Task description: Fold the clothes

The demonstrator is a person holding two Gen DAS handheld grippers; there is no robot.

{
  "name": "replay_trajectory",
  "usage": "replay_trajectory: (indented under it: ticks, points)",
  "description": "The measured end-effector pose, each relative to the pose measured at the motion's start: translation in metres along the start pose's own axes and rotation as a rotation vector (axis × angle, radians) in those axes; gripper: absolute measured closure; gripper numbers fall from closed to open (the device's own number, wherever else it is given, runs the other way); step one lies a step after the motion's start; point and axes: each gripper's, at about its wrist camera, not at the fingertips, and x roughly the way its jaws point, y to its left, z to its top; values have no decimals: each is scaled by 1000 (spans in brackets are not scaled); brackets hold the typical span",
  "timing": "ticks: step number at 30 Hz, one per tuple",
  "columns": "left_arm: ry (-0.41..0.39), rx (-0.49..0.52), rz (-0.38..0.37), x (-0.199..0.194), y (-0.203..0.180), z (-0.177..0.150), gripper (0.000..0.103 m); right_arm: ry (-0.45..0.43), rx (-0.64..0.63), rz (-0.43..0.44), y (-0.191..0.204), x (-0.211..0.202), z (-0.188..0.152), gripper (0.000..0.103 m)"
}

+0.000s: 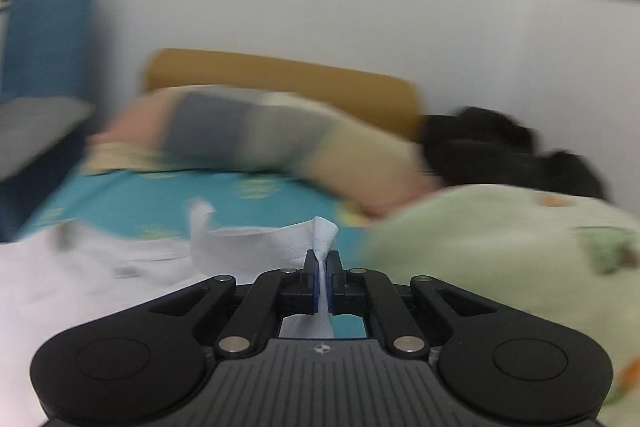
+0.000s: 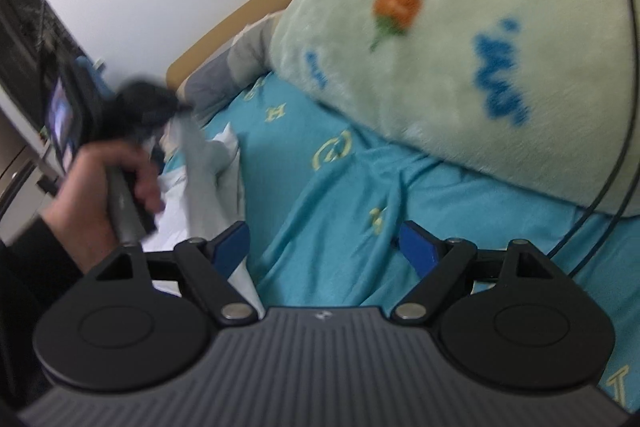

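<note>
My left tool [image 1: 322, 267] clamps the white shirt [image 1: 120, 267] hem; right tool [image 2: 324, 247] gapes over the bed [image 2: 320, 187]. I'd lift evenly, keeping fabric taut.

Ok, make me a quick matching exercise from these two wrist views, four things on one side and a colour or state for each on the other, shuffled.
Things:
1. left gripper
2. right gripper
3. bedsheet
4. fleece blanket

States or colours:
A. pale green with an orange flower
B. fingers spread, nothing between them
C. turquoise with yellow motifs
D. clamped on the white garment

Pairs: 1-D, 2-B, 3-C, 4-A
</note>
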Motion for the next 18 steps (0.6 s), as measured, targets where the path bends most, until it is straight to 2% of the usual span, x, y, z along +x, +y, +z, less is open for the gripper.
replay_trajectory:
  ticks: [2, 4, 5, 6, 7, 10, 13, 15, 18]
  points:
    - [-7, 5, -49, 2, -21, 0, 98, -8, 3, -7, -3, -1, 1, 19]
    - [11, 9, -80, 6, -40, -8, 88, -18, 3, -12, -6, -4, 2, 19]
    - [27, 3, -85, 1, -42, -14, 86, -23, 1, -8, -7, -6, 3, 19]
    - [44, -6, -85, -9, -41, -20, 81, -27, 0, -2, -9, -7, 3, 19]
    - [64, -15, -84, -20, -40, -26, 69, -31, 2, 4, -9, -9, 4, 19]
    - [131, -30, -53, -72, -22, -48, 43, -37, 11, 36, -10, -15, 5, 19]
    - [167, -33, 24, -139, 11, -71, 28, -32, 26, 111, -10, -22, 4, 19]
    - [195, -30, 82, -185, 27, -85, 24, -16, 50, 169, -10, -26, 3, 19]
    - [202, -54, 104, -245, 49, -102, 16, 37, 139, 274, -14, -27, 0, 18]
